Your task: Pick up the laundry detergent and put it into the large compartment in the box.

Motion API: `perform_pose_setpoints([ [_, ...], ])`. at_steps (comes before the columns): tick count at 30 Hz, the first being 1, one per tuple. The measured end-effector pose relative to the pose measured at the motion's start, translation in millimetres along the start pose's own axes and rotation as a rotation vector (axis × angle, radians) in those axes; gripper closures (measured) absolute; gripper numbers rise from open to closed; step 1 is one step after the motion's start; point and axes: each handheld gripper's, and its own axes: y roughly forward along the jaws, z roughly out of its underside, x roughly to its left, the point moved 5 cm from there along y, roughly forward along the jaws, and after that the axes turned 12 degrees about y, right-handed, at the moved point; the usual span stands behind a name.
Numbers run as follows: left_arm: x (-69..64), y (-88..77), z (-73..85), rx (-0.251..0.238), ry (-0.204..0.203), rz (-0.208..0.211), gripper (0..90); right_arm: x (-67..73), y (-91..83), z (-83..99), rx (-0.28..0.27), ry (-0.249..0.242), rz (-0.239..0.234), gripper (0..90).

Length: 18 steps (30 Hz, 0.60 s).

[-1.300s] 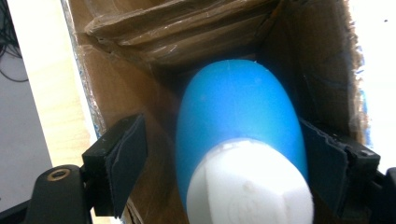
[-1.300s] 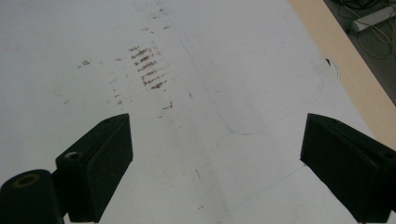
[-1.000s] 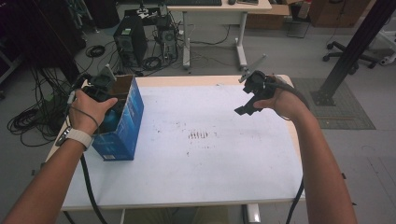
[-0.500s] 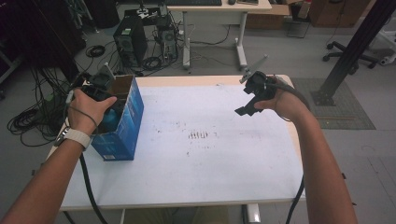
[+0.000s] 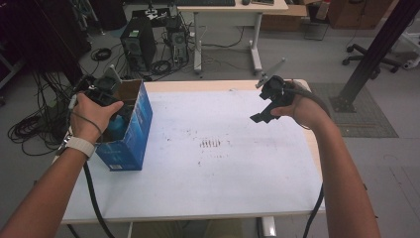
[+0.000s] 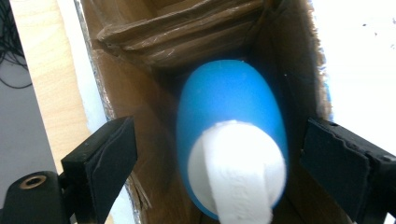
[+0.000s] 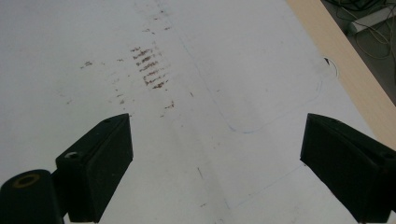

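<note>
my left gripper (image 6: 219, 154) hangs wide over the blue bottle (image 6: 231, 140) inside the cardboard box (image 5: 130, 130). probably smooth, slippery plastic; i'd grip below its white cap (image 6: 238, 175). right gripper (image 7: 217, 161) wide, over the bench (image 7: 196, 84).

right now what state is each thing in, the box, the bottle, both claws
box: upright at the left edge of the table, top open
bottle: inside the box, blue with a white cap, not gripped
left claw: open, jaws either side of the bottle, over the box's open top
right claw: open, empty, held above the table on the right side
table: white top, brown marks near the middle
</note>
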Motion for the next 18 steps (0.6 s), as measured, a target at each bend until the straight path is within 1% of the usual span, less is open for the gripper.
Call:
perform_pose_setpoints([
  [6,-1.2,-11.5,-1.9,-0.003,0.018,-0.003,11.4,0.2,-1.3,0.2,-0.001,0.002,0.0,9.2],
  [8,-1.7,-14.2,-2.1,0.0,0.018,0.004,11.4,0.2,-2.2,0.4,-0.003,0.003,0.0,9.2],
  [12,-1.8,-19.9,-2.4,-0.004,0.019,0.003,11.6,0.1,-3.5,1.0,-0.005,0.003,0.002,9.2],
  [18,-3.6,-28.6,-2.7,-0.005,0.036,0.001,11.6,0.2,-4.7,1.4,-0.005,0.004,0.002,9.2],
])
